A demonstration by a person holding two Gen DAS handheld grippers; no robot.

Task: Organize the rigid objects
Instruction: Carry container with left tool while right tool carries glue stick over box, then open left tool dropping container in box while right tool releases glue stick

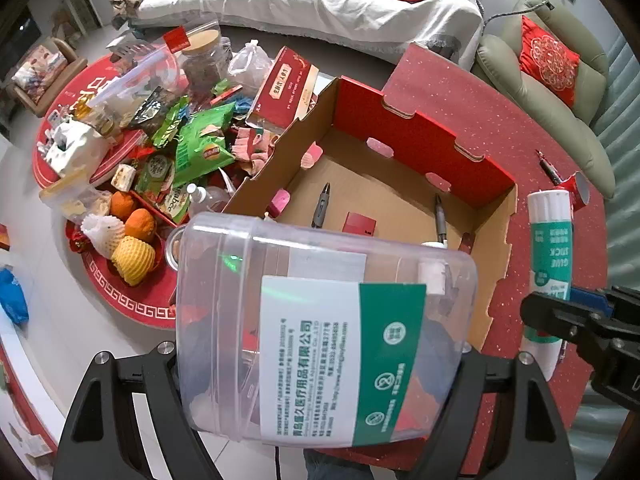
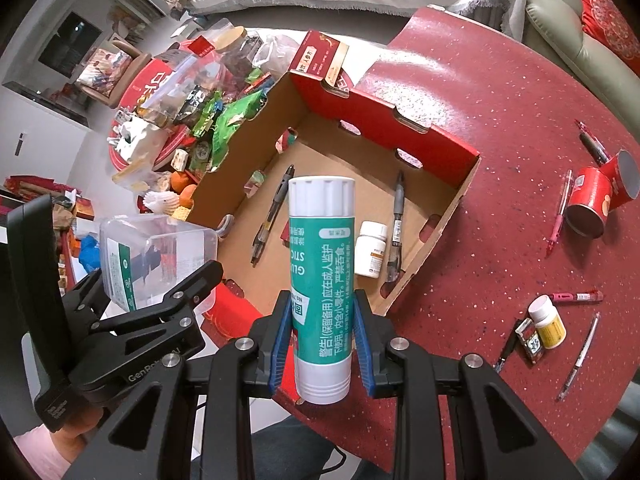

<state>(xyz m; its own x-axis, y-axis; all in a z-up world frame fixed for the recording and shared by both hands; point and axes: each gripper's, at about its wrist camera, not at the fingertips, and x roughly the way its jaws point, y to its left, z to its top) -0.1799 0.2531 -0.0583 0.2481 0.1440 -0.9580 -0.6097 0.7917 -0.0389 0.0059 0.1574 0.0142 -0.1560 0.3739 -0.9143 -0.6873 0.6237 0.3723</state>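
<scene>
Left jaws (image 1: 320, 360): I grasp the clear jar (image 1: 324, 328); smooth walls may slip.
Right jaws (image 2: 322, 336): clenched on glue stick (image 2: 322, 280); could tip beside the box (image 2: 440, 208).

We hold our left gripper (image 1: 320, 360) pointing steeply down, its jaws wide around a clear tub (image 1: 320, 328); our right gripper (image 2: 322, 340) clamps a glue stick (image 2: 322, 280).

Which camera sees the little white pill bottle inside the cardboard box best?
The right wrist view. There the small white pill bottle lies fully visible on the cardboard box floor. In the left wrist view, the clear plastic jar covers it; only a white bit peeks out.
</scene>
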